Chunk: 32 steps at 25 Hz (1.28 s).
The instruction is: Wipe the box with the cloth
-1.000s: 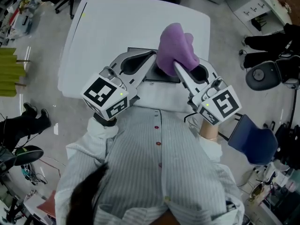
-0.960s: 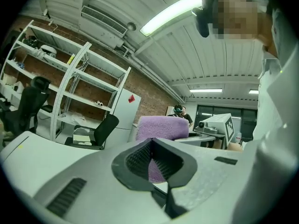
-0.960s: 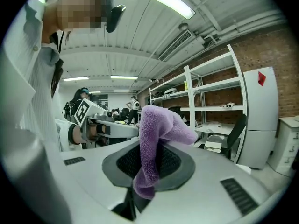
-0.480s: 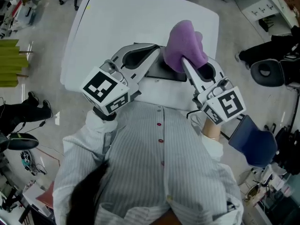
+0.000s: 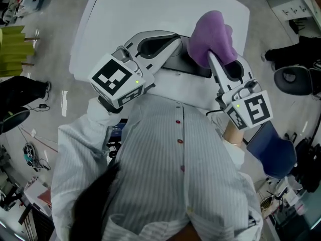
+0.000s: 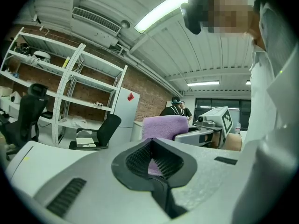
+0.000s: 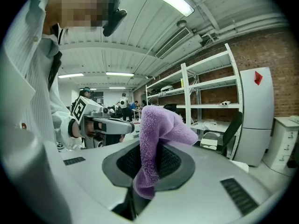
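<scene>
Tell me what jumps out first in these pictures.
A fluffy purple cloth, clamped in the right gripper, bunches over the dark box near the white table's front edge. The left gripper, its jaws shut, angles in beside the cloth.

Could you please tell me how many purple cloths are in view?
1: the fuzzy purple cloth, clamped in the right gripper above the white table; others may be hidden.

A purple cloth (image 5: 210, 31), a black box (image 5: 190, 69), a white table (image 5: 140, 9) (the shirt (image 5: 165, 174) is finely striped grey).
</scene>
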Each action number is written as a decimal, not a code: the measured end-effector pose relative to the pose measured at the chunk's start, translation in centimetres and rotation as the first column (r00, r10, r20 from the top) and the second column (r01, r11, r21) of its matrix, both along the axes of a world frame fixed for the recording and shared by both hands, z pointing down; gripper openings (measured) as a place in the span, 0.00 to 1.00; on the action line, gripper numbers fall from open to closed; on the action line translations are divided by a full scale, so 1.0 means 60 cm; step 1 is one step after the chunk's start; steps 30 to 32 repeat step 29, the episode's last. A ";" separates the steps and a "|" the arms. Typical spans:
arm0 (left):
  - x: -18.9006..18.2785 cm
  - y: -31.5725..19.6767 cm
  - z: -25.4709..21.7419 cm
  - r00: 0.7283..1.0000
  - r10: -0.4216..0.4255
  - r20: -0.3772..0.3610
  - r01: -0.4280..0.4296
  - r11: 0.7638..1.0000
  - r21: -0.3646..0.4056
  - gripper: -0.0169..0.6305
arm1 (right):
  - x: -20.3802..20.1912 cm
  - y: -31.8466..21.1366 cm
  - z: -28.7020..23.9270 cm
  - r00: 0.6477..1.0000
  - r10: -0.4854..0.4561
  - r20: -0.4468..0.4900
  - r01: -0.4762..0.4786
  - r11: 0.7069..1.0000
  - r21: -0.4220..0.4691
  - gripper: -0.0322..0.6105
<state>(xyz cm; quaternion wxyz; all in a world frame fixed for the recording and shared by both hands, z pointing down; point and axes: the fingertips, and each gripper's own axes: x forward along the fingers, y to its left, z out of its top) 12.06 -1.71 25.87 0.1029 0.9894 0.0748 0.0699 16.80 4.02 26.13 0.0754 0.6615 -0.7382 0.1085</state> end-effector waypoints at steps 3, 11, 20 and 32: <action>0.004 0.001 0.005 1.000 0.000 0.009 0.000 1.000 -0.002 0.04 | 0.001 0.001 0.005 1.000 0.000 0.002 0.000 1.000 -0.007 0.13; 0.006 0.000 0.003 1.000 -0.002 0.012 0.002 1.000 -0.007 0.04 | 0.002 0.000 0.007 1.000 0.011 0.002 -0.011 1.000 -0.017 0.13; 0.009 -0.004 -0.002 1.000 -0.019 -0.001 0.019 1.000 -0.018 0.04 | -0.001 -0.001 0.007 1.000 0.021 0.006 -0.021 1.000 -0.021 0.13; -0.010 -0.002 -0.013 0.997 -0.073 -0.035 0.071 0.996 -0.059 0.04 | -0.011 0.006 0.017 1.000 0.023 0.017 -0.023 0.999 -0.027 0.13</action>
